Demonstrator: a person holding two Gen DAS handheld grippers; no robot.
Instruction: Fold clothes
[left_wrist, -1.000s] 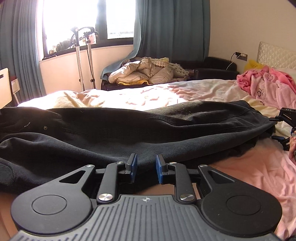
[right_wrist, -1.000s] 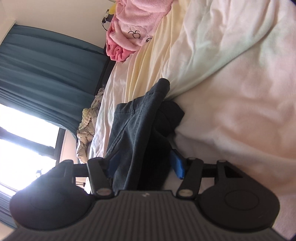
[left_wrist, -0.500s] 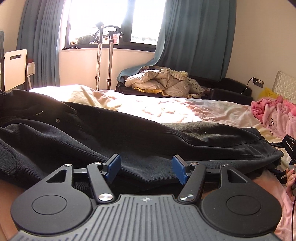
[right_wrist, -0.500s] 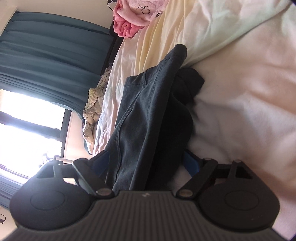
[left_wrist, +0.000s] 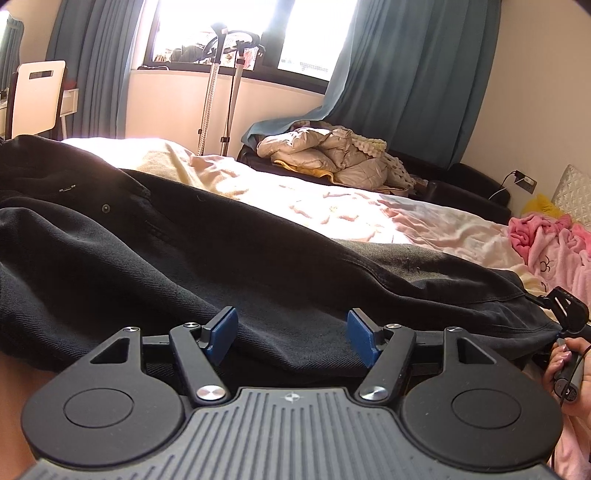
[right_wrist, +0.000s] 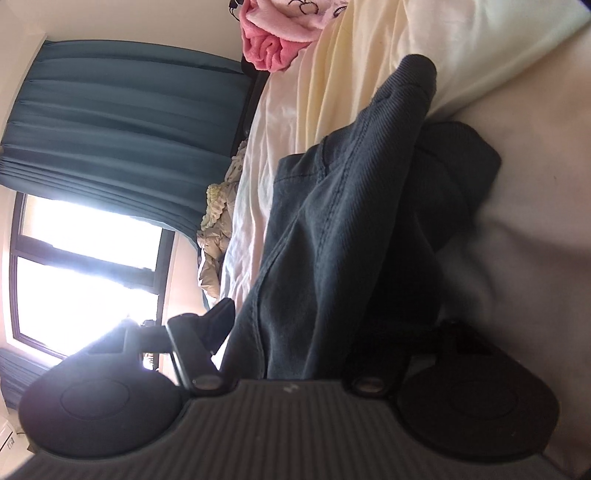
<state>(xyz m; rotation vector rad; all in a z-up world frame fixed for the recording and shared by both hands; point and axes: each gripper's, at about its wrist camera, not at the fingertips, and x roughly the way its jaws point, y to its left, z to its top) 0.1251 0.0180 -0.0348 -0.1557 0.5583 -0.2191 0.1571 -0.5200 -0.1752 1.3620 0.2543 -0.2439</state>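
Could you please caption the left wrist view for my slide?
Left gripper, jaws open, over dark trousers spread on a sunlit bed.

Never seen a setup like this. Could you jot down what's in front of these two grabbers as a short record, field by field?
place: a bed in a bedroom with teal curtains
garment: dark trousers lying stretched across the bed
left gripper: jaws have just been opening, pads apart over the trousers' near edge, not pinching
right gripper: turned on its side, jaws have just been closing, a fold of the trousers between them; grip unclear
nearby: pink blanket, beige jacket pile
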